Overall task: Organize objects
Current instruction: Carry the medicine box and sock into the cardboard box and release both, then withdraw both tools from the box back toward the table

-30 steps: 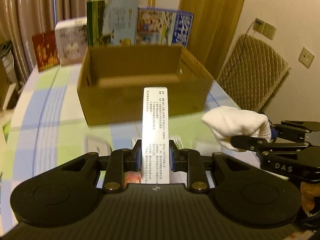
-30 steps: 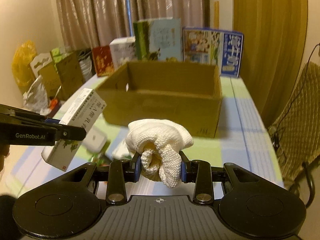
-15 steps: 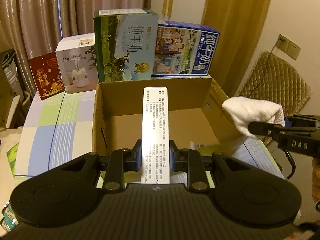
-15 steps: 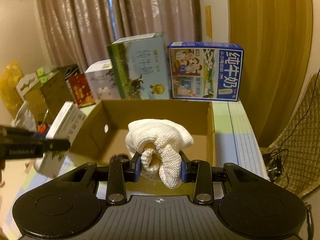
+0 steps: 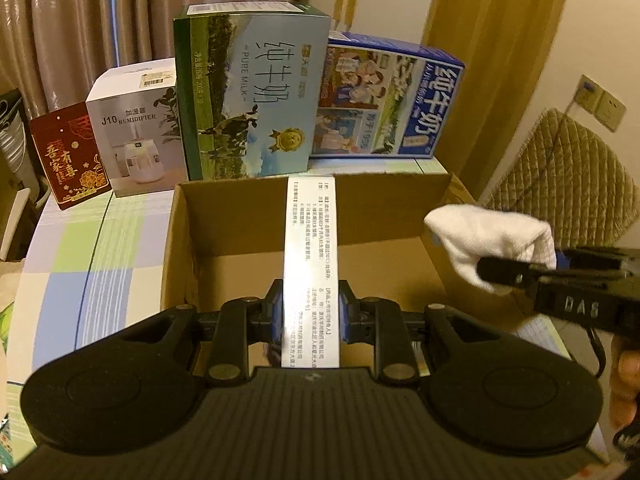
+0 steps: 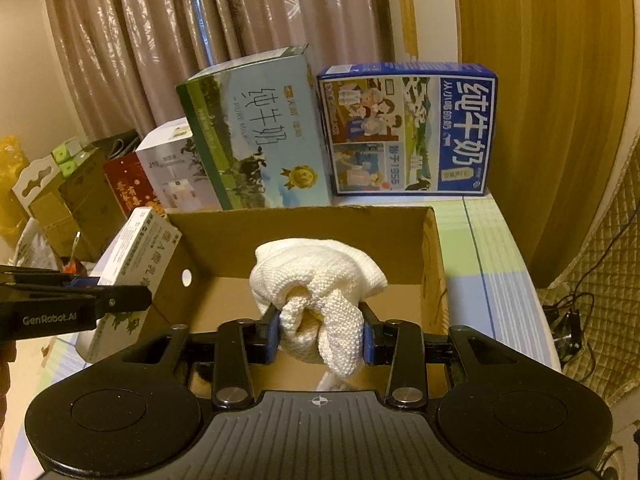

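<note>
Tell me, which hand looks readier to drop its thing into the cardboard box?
Probably the right: its tool holds the white cloth over the cardboard box, while the left's carton sits at the box's left wall.

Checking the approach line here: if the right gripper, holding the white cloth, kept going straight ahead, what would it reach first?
Most likely the far inner wall of the cardboard box. The right gripper, shut on the white cloth, points over the open box towards that wall; depth is hard to judge.

I see the cardboard box (image 5: 176, 248) open-topped at centre frame, its floor mostly bare — room to pass down. Milk cartons (image 5: 256, 92) wall off the upper frame behind; my other gripper (image 5: 496, 272) crowds the right edge.
</note>
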### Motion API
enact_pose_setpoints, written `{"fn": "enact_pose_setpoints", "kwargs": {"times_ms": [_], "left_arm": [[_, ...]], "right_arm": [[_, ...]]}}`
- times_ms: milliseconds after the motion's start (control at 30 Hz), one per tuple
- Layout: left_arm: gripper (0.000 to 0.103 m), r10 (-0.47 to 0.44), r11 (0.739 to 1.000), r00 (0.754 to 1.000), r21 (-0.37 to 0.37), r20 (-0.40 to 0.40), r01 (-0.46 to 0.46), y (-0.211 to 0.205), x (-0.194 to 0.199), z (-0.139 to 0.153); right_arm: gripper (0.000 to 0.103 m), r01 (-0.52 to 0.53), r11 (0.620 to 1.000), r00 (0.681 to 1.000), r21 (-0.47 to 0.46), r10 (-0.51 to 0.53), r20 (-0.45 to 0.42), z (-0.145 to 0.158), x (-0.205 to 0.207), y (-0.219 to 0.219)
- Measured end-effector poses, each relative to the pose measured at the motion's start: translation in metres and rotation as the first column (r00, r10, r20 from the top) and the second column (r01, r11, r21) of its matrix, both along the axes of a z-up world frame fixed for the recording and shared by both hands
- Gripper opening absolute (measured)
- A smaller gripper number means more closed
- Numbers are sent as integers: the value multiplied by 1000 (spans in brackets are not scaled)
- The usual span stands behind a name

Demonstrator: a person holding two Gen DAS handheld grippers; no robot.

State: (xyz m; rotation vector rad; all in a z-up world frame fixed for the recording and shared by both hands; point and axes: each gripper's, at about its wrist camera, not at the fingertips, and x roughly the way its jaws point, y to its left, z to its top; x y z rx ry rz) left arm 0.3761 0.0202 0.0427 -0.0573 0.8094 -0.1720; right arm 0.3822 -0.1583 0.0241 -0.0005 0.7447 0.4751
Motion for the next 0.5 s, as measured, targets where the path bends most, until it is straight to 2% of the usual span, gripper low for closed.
{"fn": "enact_pose_setpoints", "kwargs": {"times_ms": [67,100,333,500], "left_arm": [[32,13,1000,1000,-8,16,-12,1,3,-1],[34,14,1000,1000,-8,21,-14,1,3,-1],[39,44,998,998,-42,47,-42,14,-27,2],[50,53,998,997,-41,57,-50,14,-70,4]], "right_arm": [[66,-28,1000,1000,9,28,5,-5,5,2],[69,-31,999,1000,11,31,7,-6,5,2],[76,-16,999,1000,40,15,18,-6,-14,-13],[81,7,999,1000,50,-8,21,-5,-45,-28]]}}
